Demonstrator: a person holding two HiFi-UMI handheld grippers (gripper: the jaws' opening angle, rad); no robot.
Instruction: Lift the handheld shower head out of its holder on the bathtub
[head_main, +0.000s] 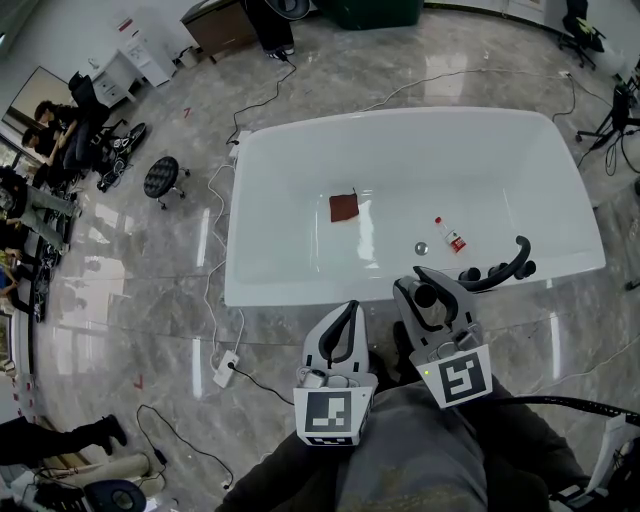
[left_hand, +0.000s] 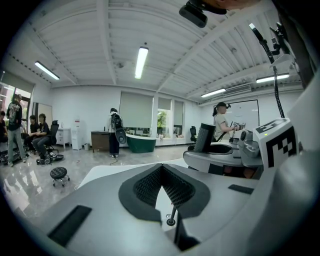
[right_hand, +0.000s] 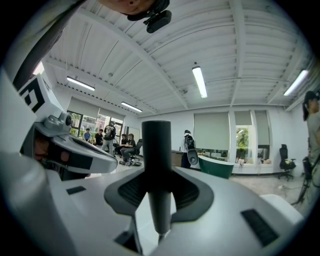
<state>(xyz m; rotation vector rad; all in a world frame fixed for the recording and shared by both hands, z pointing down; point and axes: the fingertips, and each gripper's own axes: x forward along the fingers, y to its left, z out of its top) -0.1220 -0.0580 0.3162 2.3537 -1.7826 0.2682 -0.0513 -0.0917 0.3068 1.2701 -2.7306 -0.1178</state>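
In the head view, the right gripper had its jaws closed on the dark shower head, probably to carry it clear of the holder on the bathtub rim just beyond them. In the left gripper view, the left gripper had its jaws together, empty. In the right gripper view, the handle stood upright between the jaws.

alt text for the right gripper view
The right gripper holds the black shower head handle upright between its jaws. Behind it, a bright room with ceiling lights and, far off, a green bathtub.
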